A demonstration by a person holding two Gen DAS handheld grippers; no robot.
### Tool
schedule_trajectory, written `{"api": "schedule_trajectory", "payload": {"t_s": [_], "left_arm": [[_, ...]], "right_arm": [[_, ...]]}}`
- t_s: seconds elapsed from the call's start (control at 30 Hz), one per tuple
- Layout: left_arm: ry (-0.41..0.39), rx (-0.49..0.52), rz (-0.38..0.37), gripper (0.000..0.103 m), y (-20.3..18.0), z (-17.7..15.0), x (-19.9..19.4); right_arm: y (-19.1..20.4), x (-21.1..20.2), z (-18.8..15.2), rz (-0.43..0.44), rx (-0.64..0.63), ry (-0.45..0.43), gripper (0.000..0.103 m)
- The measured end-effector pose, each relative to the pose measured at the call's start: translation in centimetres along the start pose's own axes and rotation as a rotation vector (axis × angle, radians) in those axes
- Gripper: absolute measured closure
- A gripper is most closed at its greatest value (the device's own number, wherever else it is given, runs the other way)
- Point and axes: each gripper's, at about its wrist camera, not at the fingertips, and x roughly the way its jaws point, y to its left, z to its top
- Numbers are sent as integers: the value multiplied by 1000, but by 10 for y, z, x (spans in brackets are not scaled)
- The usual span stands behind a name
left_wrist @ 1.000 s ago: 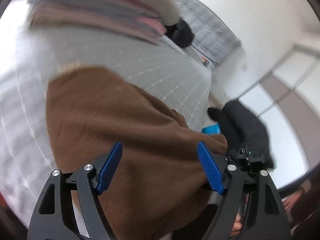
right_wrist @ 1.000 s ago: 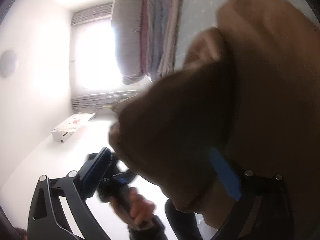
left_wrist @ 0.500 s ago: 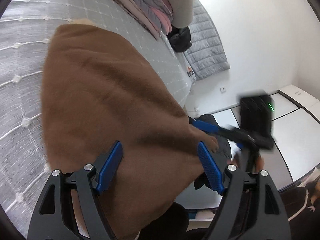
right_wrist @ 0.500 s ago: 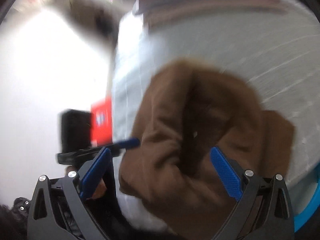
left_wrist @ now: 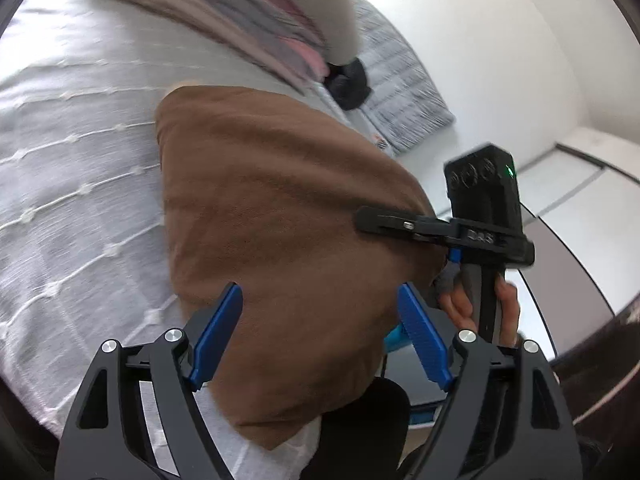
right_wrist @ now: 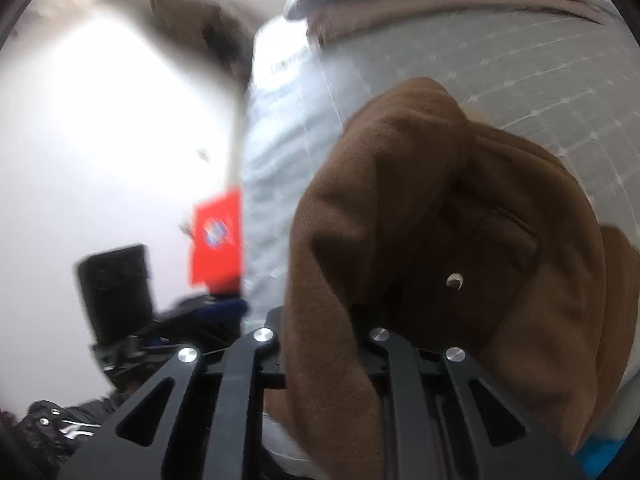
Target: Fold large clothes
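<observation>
1. White walls close in the room, and a bed point(left_wrist: 68, 152) under a pale grey quilted cover with stitched white lines fills most of the floor space.
2. At the far end of the bed lies a stack of folded blankets point(left_wrist: 224, 12) in beige, grey and pink, blurred in both views.
3. A brown garment point(left_wrist: 276, 216) of soft, thick cloth lies bunched on the cover near the bed's edge, one corner hanging past it.
4. From the right wrist view the same garment point(right_wrist: 420, 208) shows a pocket flap and a small pale button.
5. The left gripper point(left_wrist: 320, 336) hovers just above the near part of the garment, its blue pads well apart with cloth under the gap but nothing pressed between them.
6. The right gripper point(left_wrist: 362, 216) has just been closing; its black fingers now pinch a fold at the garment's right edge.
7. A hand point(left_wrist: 476, 308) wraps the right gripper's handle just beside that edge.
8. A red box point(right_wrist: 218, 240) stands against the bed's side, out of focus.
</observation>
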Motion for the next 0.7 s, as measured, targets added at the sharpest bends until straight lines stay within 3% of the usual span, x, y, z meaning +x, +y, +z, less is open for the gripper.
{"api": "schedule_trajectory", "payload": {"t_s": [0.07,0.13,0.2,0.27,0.3,0.37,0.4,0.43,0.5,0.6,0.63,0.7], "left_arm": [[19,33,-24,26,-19,1,13],[44,62,-39,26,-34,-2,25],[85,90,-35,24,-46,-1,49],[136,119,-9,24,-54,-2,75],[167,127,11,24,-55,-3,89],[208,130,35,24,-53,-7,107],[219,131,48,24,-51,-9,113],[218,131,57,24,-49,-9,116],[212,129,70,22,-45,-10,119],[220,126,62,22,-43,-12,120],[223,128,66,22,-42,-11,121],[225,129,70,22,-42,-11,121]], "right_arm": [[-22,-37,-34,54,92,-132,89],[-77,-58,-81,89,255,-234,89],[-136,-43,-119,82,428,-214,88],[-172,-31,-141,166,568,-177,84],[-174,-47,-144,199,586,-212,78],[-165,-85,-146,165,527,-311,47],[-162,-103,-147,141,510,-344,17],[-162,-114,-149,113,499,-353,9],[-170,-127,-153,44,513,-319,9],[-189,-121,-150,37,532,-245,9],[-195,-110,-148,52,540,-197,9],[-199,-93,-144,179,551,-145,9]]}}
